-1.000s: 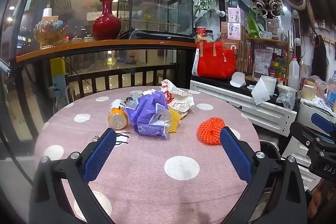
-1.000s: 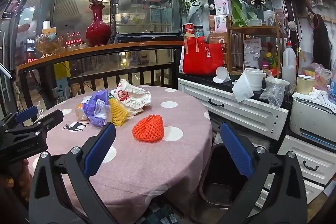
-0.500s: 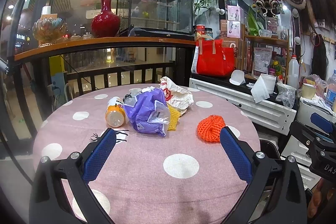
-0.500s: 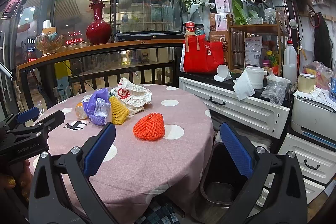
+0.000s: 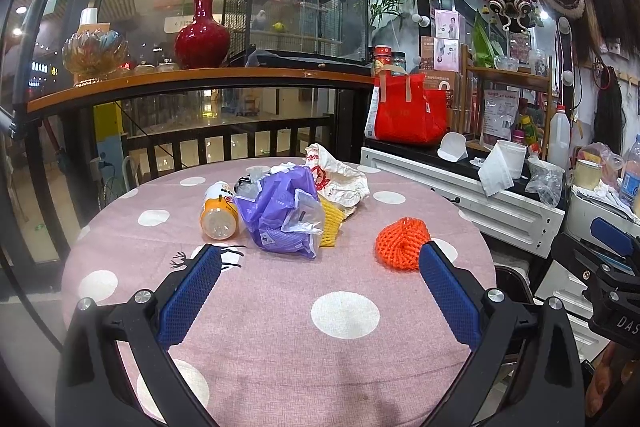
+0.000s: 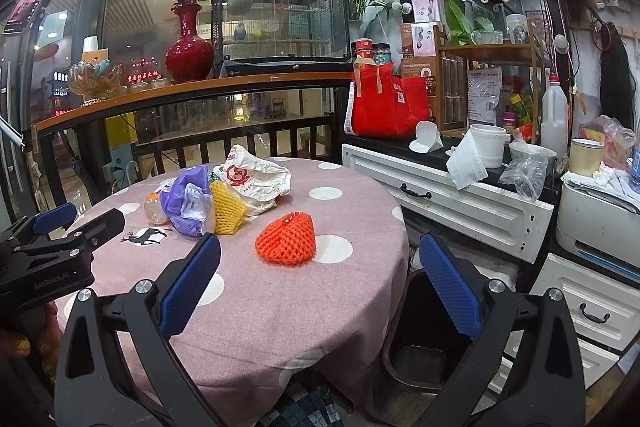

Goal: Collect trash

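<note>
Trash lies on a round pink polka-dot table [image 5: 280, 327]: an orange foam net [image 5: 402, 243], a purple plastic bag [image 5: 280, 215], a yellow foam net [image 5: 331, 221], a white crumpled bag [image 5: 340, 179] and an orange-capped bottle [image 5: 218, 211] on its side. My left gripper [image 5: 318, 291] is open and empty, above the table's near part, short of the pile. My right gripper [image 6: 318, 291] is open and empty at the table's right edge, near the orange foam net [image 6: 286, 239]. A dark bin [image 6: 424, 339] stands on the floor right of the table.
A white drawer cabinet [image 6: 460, 199] with cups, tissue and a red bag [image 6: 384, 111] stands at the right. A railing with a wooden ledge [image 5: 200, 79], a red vase and a glass cage runs behind the table. The left gripper also shows in the right wrist view [image 6: 56, 251].
Both views have shifted slightly; the table and trash sit a little differently in frame. Both grippers stay open and empty. No trash has moved.
</note>
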Action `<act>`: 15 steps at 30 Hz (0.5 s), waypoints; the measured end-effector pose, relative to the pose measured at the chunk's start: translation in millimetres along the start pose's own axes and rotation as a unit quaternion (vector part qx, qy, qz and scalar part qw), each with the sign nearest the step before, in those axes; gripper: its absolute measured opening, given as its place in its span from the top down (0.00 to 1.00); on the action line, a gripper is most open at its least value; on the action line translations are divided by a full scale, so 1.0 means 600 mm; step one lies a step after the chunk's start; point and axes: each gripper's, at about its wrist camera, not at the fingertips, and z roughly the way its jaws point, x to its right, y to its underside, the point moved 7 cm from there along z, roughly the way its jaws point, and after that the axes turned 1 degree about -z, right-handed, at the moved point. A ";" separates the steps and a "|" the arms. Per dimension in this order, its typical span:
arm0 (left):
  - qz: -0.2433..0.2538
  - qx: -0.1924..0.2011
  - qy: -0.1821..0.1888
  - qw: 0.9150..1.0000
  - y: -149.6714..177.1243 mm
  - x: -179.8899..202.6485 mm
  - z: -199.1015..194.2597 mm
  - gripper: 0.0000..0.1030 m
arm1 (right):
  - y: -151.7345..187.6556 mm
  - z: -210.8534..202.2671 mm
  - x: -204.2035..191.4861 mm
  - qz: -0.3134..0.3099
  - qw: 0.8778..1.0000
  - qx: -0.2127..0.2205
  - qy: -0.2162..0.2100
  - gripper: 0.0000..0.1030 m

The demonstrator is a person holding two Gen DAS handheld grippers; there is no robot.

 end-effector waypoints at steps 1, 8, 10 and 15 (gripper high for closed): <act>-0.001 -0.001 0.001 1.000 0.002 0.000 0.001 0.05 | 0.001 0.000 0.000 0.000 1.000 -0.001 -0.001 0.05; -0.009 -0.012 0.004 1.000 0.007 -0.005 0.006 0.05 | -0.002 0.002 0.003 0.001 1.000 -0.004 -0.002 0.05; -0.011 -0.013 0.004 1.000 0.005 -0.005 0.005 0.05 | -0.002 0.002 0.003 0.001 1.000 -0.004 -0.003 0.05; -0.012 -0.014 0.005 1.000 0.004 -0.005 0.004 0.05 | -0.001 0.001 0.003 0.002 1.000 -0.005 -0.003 0.05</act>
